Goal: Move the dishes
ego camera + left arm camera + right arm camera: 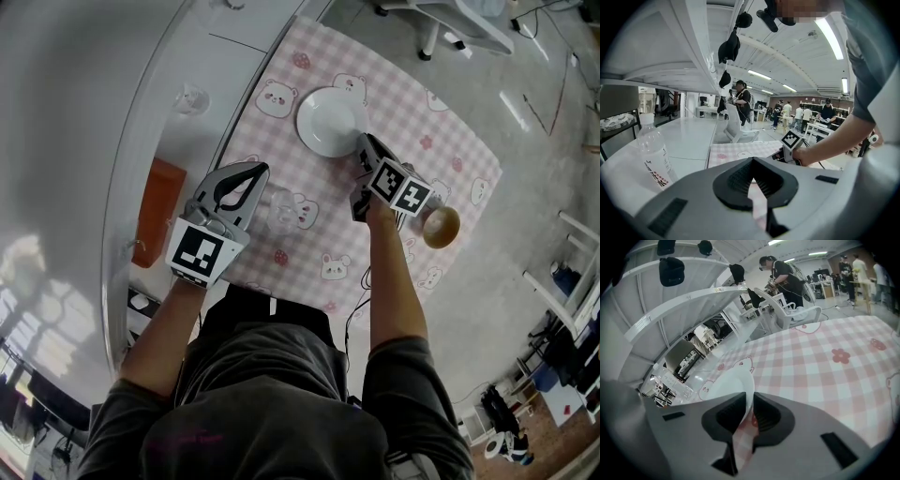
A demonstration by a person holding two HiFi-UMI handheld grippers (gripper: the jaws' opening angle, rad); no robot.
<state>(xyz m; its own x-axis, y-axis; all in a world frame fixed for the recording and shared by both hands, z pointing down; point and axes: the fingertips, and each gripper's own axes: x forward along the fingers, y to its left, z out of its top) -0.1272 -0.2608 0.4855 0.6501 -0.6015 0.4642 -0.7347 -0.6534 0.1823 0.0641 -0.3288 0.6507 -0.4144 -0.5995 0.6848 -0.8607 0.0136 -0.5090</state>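
Observation:
A white plate (328, 120) lies on the pink checked cloth (441, 141) at its far side. My right gripper (364, 145) is at the plate's near right rim and is shut on it. In the right gripper view the plate (726, 383) rises tilted from between the pads of my right gripper (751, 404). A brown bowl (441, 227) sits on the cloth just right of that hand. My left gripper (251, 172) hovers over the cloth's left edge, shut and holding nothing, beside a clear glass (281, 210). In the left gripper view my left gripper (754, 180) is shut with nothing between its pads.
The white table (122, 84) runs along the left, with an orange object (157, 211) and a clear bottle (190, 97) on it; that bottle (654, 152) stands close at the left in the left gripper view. Chairs and several people fill the room beyond.

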